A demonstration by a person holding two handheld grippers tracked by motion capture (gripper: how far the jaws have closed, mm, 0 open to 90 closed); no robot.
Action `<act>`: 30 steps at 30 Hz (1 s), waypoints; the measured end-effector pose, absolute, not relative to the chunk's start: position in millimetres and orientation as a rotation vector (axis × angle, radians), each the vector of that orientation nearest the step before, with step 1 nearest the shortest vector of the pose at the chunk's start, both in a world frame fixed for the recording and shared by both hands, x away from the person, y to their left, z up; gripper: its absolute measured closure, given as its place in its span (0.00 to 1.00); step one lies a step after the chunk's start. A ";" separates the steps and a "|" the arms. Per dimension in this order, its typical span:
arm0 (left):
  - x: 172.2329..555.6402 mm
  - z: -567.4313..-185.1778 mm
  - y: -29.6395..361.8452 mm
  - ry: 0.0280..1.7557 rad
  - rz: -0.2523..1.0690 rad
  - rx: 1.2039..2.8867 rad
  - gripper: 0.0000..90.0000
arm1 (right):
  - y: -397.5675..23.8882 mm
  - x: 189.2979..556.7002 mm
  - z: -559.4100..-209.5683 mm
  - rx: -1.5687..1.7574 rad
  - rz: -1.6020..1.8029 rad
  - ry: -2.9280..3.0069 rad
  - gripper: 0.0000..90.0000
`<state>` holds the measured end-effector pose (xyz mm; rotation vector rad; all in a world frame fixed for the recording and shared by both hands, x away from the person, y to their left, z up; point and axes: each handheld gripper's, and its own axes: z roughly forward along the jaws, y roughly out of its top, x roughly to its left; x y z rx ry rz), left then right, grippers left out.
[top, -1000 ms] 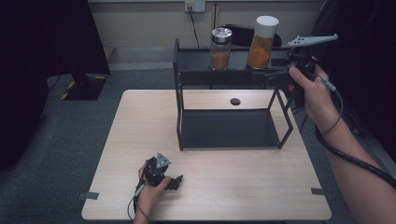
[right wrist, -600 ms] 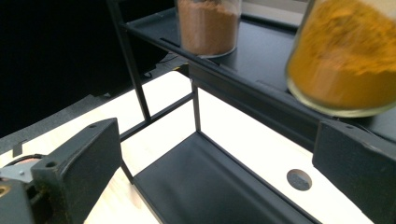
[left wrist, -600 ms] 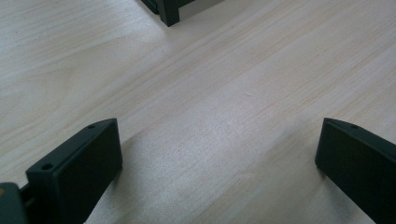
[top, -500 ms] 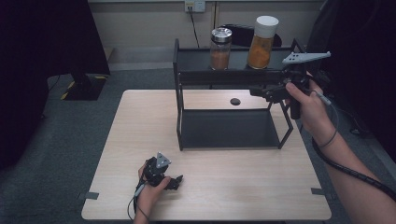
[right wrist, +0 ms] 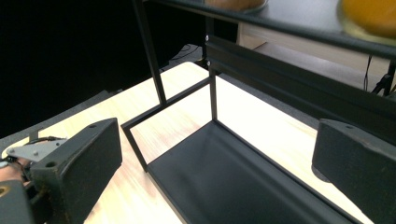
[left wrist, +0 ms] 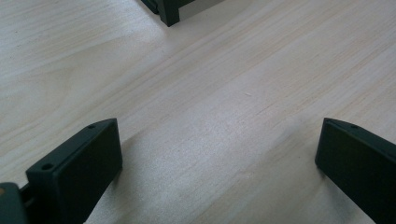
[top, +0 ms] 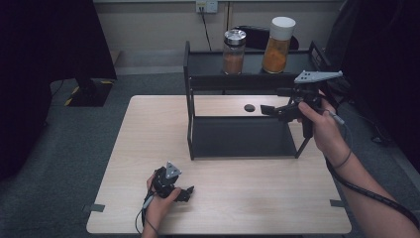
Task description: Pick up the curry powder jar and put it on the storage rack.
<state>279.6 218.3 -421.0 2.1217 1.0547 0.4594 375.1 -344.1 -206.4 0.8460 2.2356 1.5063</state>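
- The right gripper (top: 270, 110), jaws wide and empty, hangs by the black rack (top: 237, 84) — a careless swing could knock the two spice jars (top: 234, 51).
- The left gripper (top: 185, 192) rests on the table (top: 247, 198), spread open, holding nothing.

The table (top: 233, 208) has a pale wood top with fine straight grain and a smooth, slightly satin finish. The rack (top: 237, 139) is thin black metal, matt, and its lower shelf (right wrist: 233, 186) is a flat dark sheet with a soft sheen. The two jars (top: 234, 52) look like clear glass or plastic; one has a shiny metal lid, the other a white plastic one. The jaws of both grippers are matt black plastic. The floor (top: 59, 163) looks like rough grey carpet.
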 end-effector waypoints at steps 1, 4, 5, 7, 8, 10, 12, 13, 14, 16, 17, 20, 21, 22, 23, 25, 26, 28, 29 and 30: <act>279.6 -421.1 218.3 1.055 0.459 2.121 0.00 | -344.2 375.0 -208.6 0.847 1.509 2.236 0.01; 279.6 -421.0 218.3 1.055 0.460 2.122 0.00 | -344.3 374.8 -215.4 0.851 1.515 2.241 0.01; 279.6 -421.0 218.3 1.055 0.459 2.122 0.00 | -344.2 374.6 -217.7 0.853 1.515 2.243 0.01; 279.6 -421.1 218.3 1.055 0.460 2.122 0.00 | -343.9 374.4 -222.1 0.853 1.513 2.251 0.01; 279.6 -421.0 218.3 1.055 0.460 2.122 0.00 | -343.8 374.3 -224.3 0.853 1.512 2.255 0.01; 279.6 -421.1 218.3 1.055 0.460 2.121 0.00 | -343.5 374.0 -228.7 0.851 1.512 2.261 0.01; 279.6 -421.0 218.3 1.055 0.459 2.122 0.00 | -342.7 373.1 -232.3 0.848 1.505 2.267 0.01; 279.6 -421.0 218.3 1.055 0.459 2.122 0.00 | -342.7 372.8 -234.3 0.845 1.508 2.268 0.01; 279.6 -421.0 218.3 1.055 0.460 2.122 0.00 | -342.8 372.5 -236.3 0.846 1.512 2.271 0.01; 279.7 -421.0 218.3 1.055 0.460 2.122 0.00 | -342.2 371.2 -239.8 0.845 1.508 2.274 0.01; 279.6 -421.0 218.3 1.055 0.459 2.122 0.00 | -342.1 370.6 -241.9 0.842 1.509 2.275 0.01; 279.6 -421.0 218.3 1.055 0.460 2.122 0.00 | -341.7 369.1 -247.6 0.843 1.509 2.281 0.01; 279.6 -421.0 218.3 1.055 0.460 2.122 0.00 | -341.7 369.1 -247.6 0.843 1.509 2.281 0.01; 279.6 -421.0 218.2 1.055 0.460 2.122 0.00 | -341.9 368.7 -251.9 0.843 1.514 2.286 0.01; 279.6 -421.0 218.3 1.055 0.460 2.122 0.00 | -341.8 368.2 -254.2 0.842 1.514 2.287 0.01; 279.7 -421.0 218.3 1.054 0.460 2.122 0.00 | -341.0 367.2 -258.2 0.842 1.507 2.292 0.01; 279.7 -421.0 218.3 1.054 0.460 2.122 0.00 | -340.8 366.9 -260.5 0.842 1.507 2.294 0.01; 279.7 -421.0 218.3 1.054 0.460 2.122 0.00 | -340.7 366.4 -264.6 0.840 1.504 2.299 0.01; 279.6 -421.0 218.3 1.055 0.460 2.122 0.00 | -340.5 366.0 -266.7 0.836 1.502 2.300 0.01; 279.6 -421.0 218.3 1.054 0.460 2.122 0.00 | -340.1 365.4 -268.5 0.834 1.500 2.303 0.01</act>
